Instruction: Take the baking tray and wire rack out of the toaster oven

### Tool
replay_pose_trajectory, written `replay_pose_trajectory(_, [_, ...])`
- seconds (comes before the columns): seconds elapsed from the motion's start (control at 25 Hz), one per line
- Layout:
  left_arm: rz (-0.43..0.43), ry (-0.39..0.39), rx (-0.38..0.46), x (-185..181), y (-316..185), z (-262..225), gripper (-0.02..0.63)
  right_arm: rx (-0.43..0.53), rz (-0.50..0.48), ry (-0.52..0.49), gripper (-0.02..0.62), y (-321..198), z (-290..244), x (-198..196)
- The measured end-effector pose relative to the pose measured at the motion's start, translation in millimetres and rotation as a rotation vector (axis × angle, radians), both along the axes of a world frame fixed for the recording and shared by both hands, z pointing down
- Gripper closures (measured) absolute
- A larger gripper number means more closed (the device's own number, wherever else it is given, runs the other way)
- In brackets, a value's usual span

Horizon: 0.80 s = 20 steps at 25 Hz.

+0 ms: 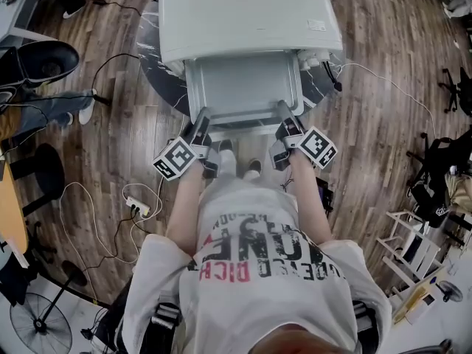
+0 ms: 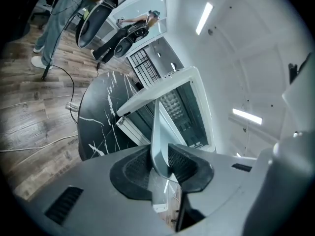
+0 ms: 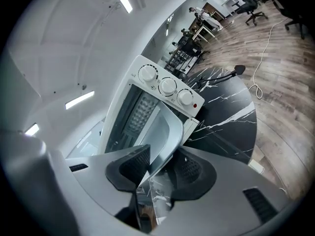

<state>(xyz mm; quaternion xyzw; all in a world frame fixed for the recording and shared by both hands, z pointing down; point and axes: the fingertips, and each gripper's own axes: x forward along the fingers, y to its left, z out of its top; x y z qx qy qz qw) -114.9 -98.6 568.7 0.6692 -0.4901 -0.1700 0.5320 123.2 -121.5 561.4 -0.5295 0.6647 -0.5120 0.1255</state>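
Observation:
The white toaster oven (image 1: 243,13) sits on a round black marble table (image 1: 158,65). The grey baking tray (image 1: 243,87) sticks out level from the oven's front toward me. My left gripper (image 1: 199,124) is shut on the tray's near left corner and my right gripper (image 1: 287,120) on its near right corner. In the left gripper view the tray's rim (image 2: 160,132) runs between the pads of the left gripper (image 2: 160,163). In the right gripper view the tray (image 3: 165,132) is pinched by the right gripper (image 3: 160,168), below the oven's knobs (image 3: 167,85). I cannot make out the wire rack.
The table is small, and the oven (image 2: 197,97) takes up most of it. Cables and a power strip (image 1: 138,206) lie on the wood floor to my left. A floor fan (image 1: 40,323) stands at the lower left, and chairs and racks (image 1: 417,257) at the right.

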Motion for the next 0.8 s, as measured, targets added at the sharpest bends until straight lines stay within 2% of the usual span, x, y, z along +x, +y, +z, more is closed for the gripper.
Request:
replay_pose_trajectory(0.24, [-0.027,0.026,-0.012,11.0,31.3,1.5,0.512,0.018,-0.019,0.000,0.463,21.8,-6.1,9.9])
replay_pose_trajectory(0.8, [-0.066,0.020,0.058,36.8,98.2,-19.8,0.514,0.061,-0.049,-0.034,0.465,85.2,-21.6,35.3])
